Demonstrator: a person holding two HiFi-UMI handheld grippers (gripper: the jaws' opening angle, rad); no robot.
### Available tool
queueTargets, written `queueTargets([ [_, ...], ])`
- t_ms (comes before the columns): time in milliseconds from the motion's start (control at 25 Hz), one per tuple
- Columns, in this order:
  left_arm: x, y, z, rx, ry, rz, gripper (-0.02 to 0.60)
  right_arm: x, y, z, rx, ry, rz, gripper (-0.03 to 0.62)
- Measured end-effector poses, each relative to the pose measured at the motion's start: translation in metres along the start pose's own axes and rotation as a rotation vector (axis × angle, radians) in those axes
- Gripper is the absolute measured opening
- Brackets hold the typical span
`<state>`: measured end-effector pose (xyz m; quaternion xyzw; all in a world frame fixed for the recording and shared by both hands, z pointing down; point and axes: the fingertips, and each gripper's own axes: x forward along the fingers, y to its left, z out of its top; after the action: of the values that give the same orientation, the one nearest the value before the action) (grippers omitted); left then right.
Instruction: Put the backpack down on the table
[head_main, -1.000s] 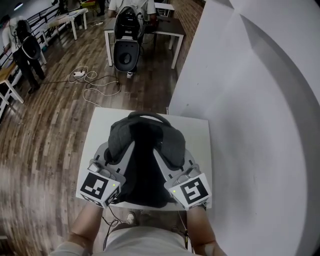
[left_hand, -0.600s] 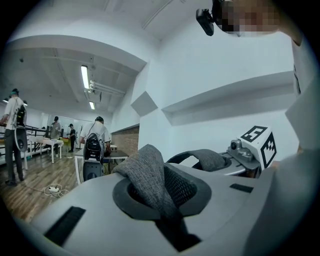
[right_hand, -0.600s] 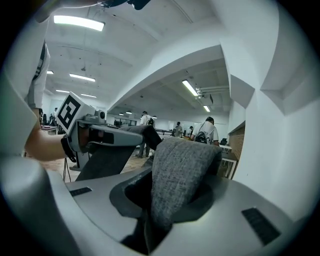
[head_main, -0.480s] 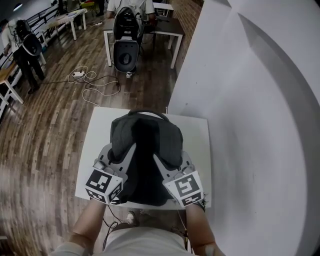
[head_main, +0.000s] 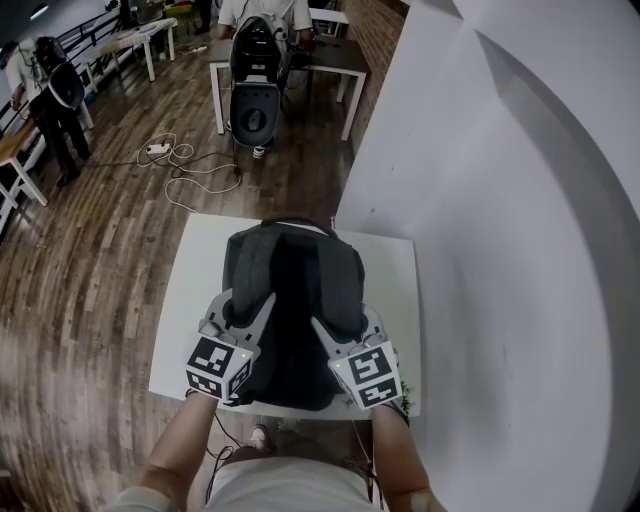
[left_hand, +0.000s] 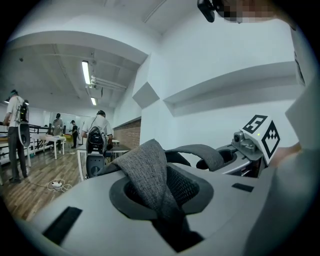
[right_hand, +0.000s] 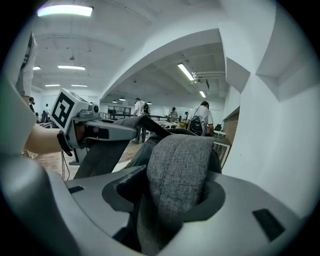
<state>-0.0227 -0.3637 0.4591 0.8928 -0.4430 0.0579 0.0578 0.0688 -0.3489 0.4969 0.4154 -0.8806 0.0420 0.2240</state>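
Backpack (head_main: 290, 300) has sunk onto the table (head_main: 395, 270), long axis pointing away.
Flanking it, left gripper (head_main: 236, 312), opening, pinches the left strap (left_hand: 150, 175); right gripper (head_main: 344, 322) opens wide, right strap (right_hand: 180, 175) loose inside.

We see a charcoal backpack (head_main: 292, 300) with mottled grey straps (right_hand: 177, 170) on a white table (head_main: 195, 260); the floor (head_main: 90, 260) is brown planks.

Quick headcount of your setup

You've got two grippers, left gripper (head_main: 238, 312) and right gripper (head_main: 335, 335), jaws on both opening with one strap between each pair: left strap (left_hand: 147, 175) and right strap (right_hand: 177, 175), so two straps. One backpack (head_main: 292, 290), one white table (head_main: 200, 260). In the head view, two people farther back: a person by the left edge (head_main: 50, 125) and a person at the top (head_main: 232, 10).
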Motion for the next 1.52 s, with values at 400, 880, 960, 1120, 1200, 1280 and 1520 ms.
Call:
queueTargets([
  [400, 0.005, 0.006, -0.032, -0.034, 0.072, 0.009, 0.207, -0.004, -0.016, -0.023, 0.003, 0.039, -0.065, 0.23],
  [880, 0.01, 0.023, -0.092, -0.1, 0.18, 0.045, 0.325, 0.012, -0.015, -0.044, 0.023, 0.073, -0.05, 0.232],
  [960, 0.011, 0.025, -0.093, -0.107, 0.178, 0.051, 0.325, 0.013, -0.016, -0.047, 0.032, 0.069, -0.039, 0.232],
  [1120, 0.01, 0.027, -0.087, -0.096, 0.168, 0.053, 0.324, 0.015, -0.017, -0.047, 0.04, 0.061, -0.04, 0.232],
  [1200, 0.007, 0.025, -0.084, -0.09, 0.162, 0.054, 0.324, 0.013, -0.017, -0.046, 0.042, 0.053, -0.05, 0.232],
  [1280, 0.005, 0.025, -0.08, -0.084, 0.153, 0.061, 0.324, 0.01, -0.018, -0.045, 0.045, 0.046, -0.057, 0.232],
  [1520, -0.001, 0.027, -0.073, -0.07, 0.134, 0.073, 0.321, 0.005, -0.019, -0.04, 0.051, 0.027, -0.071, 0.232],
])
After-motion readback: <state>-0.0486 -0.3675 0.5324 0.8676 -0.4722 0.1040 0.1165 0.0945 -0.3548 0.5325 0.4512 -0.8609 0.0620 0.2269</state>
